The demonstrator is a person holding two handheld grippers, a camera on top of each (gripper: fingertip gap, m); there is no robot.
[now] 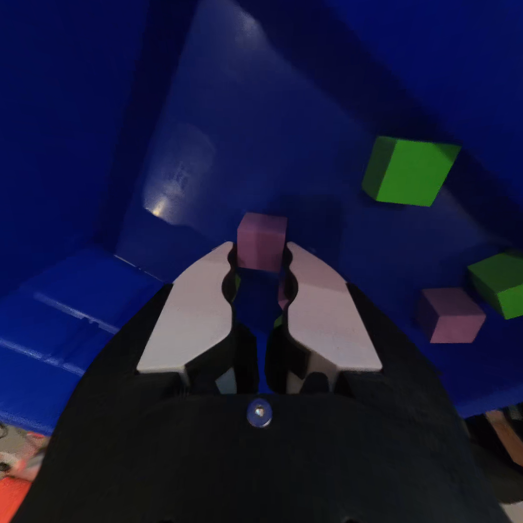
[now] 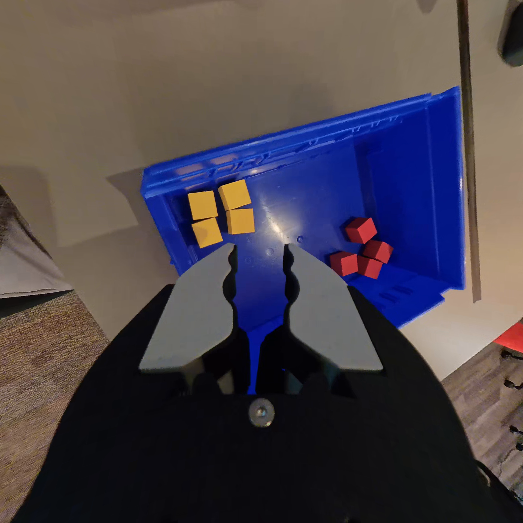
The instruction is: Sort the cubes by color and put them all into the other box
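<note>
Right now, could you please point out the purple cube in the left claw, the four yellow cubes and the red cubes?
Purple foam cube (image 1: 260, 243): left wrist view, front face.
Yellow foam cubes (image 2: 240, 220): right wrist view, one cube's top.
Red foam cubes (image 2: 343, 263): right wrist view, nearest cube's face.

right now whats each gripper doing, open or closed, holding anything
Left gripper: shut on a purple cube, inside a blue bin.
Right gripper: open, holding nothing, above another blue bin.

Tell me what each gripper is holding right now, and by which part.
The left gripper pinches a purple cube by its two opposite side faces, at the fingertips. The right gripper holds nothing; its jaws stand open above the blue bin.
</note>
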